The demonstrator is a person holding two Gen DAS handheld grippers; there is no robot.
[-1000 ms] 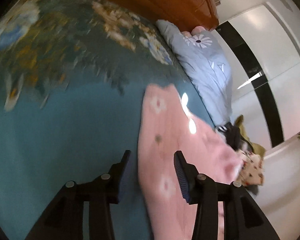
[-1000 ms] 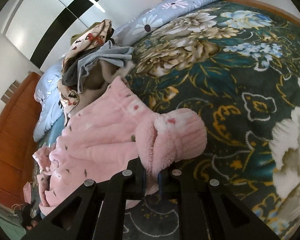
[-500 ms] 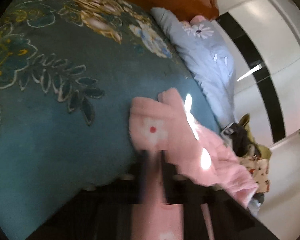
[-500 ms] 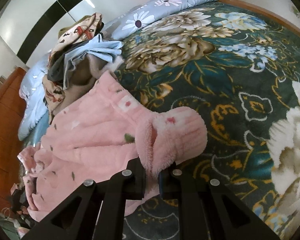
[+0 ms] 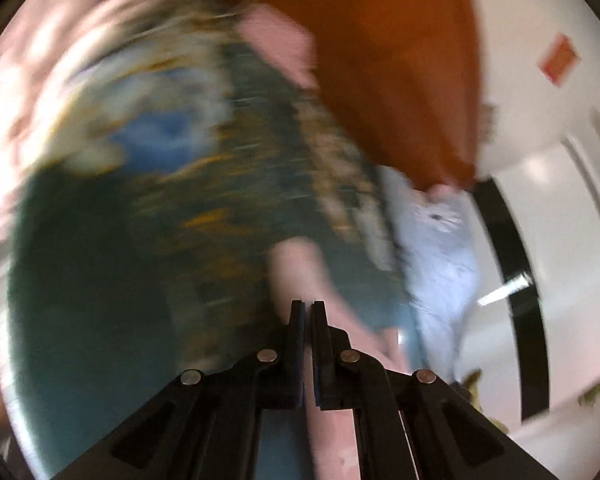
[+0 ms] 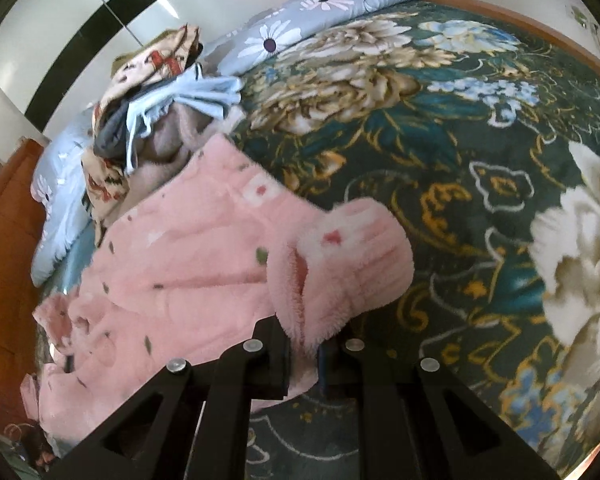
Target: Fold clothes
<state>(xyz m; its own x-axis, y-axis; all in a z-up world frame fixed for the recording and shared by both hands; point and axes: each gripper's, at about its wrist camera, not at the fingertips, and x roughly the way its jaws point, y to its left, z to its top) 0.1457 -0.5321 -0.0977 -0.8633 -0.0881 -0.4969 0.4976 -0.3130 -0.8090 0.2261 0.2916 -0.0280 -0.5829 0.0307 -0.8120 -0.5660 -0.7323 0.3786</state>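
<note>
Pink fleece garment [image 6: 188, 280], thick and plush with small red and green flecks, lies spread on the bed [image 6: 480, 208] over its dark green floral blanket.

Left tongs [image 5: 308, 308]: clenched on a thin pink strip of the garment's edge, probably a hem or cuff; the view is badly smeared, so which part cannot be told.

Right tongs [image 6: 303, 354]: clamped on a bunched, rolled fold at the garment's near edge, the blanket just beyond it. Likely each end is pinched so the cloth can be lifted and laid over itself.

Beyond the garment: a crumpled pile of mixed clothes [image 6: 152, 92], then a pale blue daisy-print quilt [image 6: 300, 20].
</note>
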